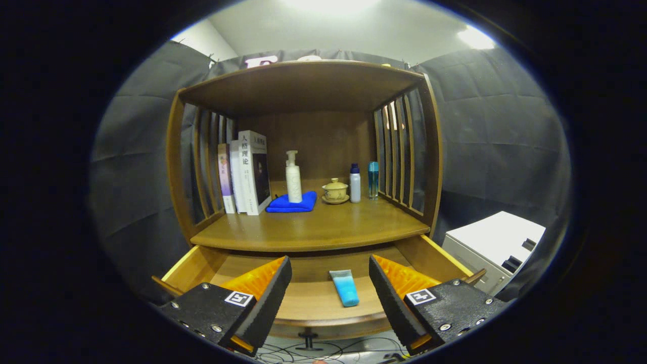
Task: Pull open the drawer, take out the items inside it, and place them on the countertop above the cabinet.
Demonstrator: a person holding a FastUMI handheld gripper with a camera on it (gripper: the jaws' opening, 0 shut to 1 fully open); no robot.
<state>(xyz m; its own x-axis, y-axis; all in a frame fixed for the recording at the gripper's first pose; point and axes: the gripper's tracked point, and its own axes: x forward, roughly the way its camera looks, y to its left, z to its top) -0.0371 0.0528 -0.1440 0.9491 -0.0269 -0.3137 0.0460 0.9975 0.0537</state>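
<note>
Gripper [329, 290]: fingers stood wide apart, holding nothing, poised above the front of the open drawer.
Left finger [270, 296]: nearest item, set over the drawer's left half.
Right finger [391, 298]: matching item, set over the drawer's right half.
Drawer [313, 311]: wooden, pulled out below the countertop; knob [308, 338] visible under its front edge.
Blue tube [344, 287]: lay flat on the drawer floor, between the fingers and closer to the right one, touching neither.
Tube axis: long axis ran roughly front to back along the drawer, tilted slightly; the paler, flat end pointed toward the cabinet's back, the deeper blue end toward the drawer front.
Countertop [313, 230]: wooden shelf surface directly above the drawer, beyond the fingers.
Books [245, 172]: several, upright, at the countertop's left rear against the slatted side.
Blue cloth [292, 203]: folded, just right of the books.
White pump bottle [293, 178]: upright, standing at the back of the cloth.
Lidded cup on saucer [335, 191]: right of the cloth, near the rear.
White bottle with dark cap [355, 183]: upright, just beside the cup.
Teal bottle [373, 180]: upright, just right of the white bottle, near the right slats.
White unit [493, 247]: stood to the right of the cabinet.
Cables [333, 350]: lay on the floor below the drawer front.
</note>
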